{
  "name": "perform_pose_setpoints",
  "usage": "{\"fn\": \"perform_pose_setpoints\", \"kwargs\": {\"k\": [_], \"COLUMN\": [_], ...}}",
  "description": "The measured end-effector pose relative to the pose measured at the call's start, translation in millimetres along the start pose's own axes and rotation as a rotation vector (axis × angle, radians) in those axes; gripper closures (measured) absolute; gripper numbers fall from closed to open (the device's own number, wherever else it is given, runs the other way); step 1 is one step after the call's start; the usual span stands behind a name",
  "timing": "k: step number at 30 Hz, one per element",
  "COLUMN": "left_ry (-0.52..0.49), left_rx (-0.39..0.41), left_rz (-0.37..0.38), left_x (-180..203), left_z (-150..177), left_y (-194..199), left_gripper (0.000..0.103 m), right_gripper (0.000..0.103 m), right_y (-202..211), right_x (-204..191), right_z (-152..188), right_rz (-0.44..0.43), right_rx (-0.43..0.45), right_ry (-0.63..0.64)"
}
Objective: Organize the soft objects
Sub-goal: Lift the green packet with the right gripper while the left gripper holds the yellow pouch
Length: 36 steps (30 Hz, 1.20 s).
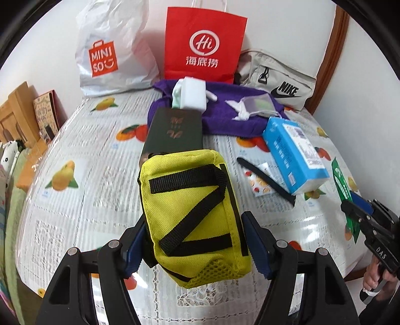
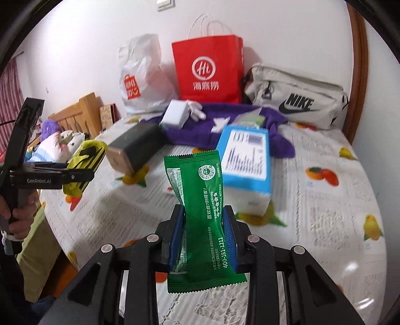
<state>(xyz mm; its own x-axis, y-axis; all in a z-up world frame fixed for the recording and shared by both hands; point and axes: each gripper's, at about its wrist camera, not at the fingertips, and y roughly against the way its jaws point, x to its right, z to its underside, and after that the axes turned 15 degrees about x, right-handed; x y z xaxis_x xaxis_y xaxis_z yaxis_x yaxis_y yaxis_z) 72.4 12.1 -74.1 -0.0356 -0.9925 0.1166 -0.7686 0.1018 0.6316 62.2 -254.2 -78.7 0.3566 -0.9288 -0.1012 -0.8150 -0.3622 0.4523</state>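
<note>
Left claw (image 1: pixel 192 240): clamped across the yellow pouch (image 1: pixel 192 212), lifted above the surface (image 1: pixel 75 212).
Right claw (image 2: pixel 203 237): pinching the green packet (image 2: pixel 200 200) mid-length.
Handling: both look light and squashy; the packet's film is probably slippery, so grip its middle.

The table (image 2: pixel 312 212) is the reference landmark. It carries a white lace-pattern cloth printed with oranges and lemons under a glossy clear cover. A plain white wall (image 2: pixel 87 50) stands directly behind the table. A white switch plate (image 2: pixel 165 3) is mounted high on that wall. A brown wooden frame (image 2: pixel 360 75) rises at the table's right rear corner. A light wooden headboard (image 2: pixel 82 110) stands left of the table. A red-striped curtain (image 2: pixel 7 95) hangs farther left.
</note>
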Motion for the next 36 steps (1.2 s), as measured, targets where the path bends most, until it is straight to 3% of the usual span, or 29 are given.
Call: {"fn": "perform_pose_setpoints", "kwargs": {"k": [20,36], "left_ry": [-0.023,-0.028], "left_rx": [0.045,0.045], "left_rz": [-0.014,-0.003], "left_x": [3,6], "left_z": [-66,-104], "left_y": [-15,-55], "left_gripper": [0.034,0.034], "right_gripper": [0.071,0.071], "right_y": [-37,-80], "right_x": [27,49], "right_z": [-69,-110], "right_rz": [0.018,0.046], "right_rx": [0.049,0.048], "right_ry": [-0.063,-0.067]}}
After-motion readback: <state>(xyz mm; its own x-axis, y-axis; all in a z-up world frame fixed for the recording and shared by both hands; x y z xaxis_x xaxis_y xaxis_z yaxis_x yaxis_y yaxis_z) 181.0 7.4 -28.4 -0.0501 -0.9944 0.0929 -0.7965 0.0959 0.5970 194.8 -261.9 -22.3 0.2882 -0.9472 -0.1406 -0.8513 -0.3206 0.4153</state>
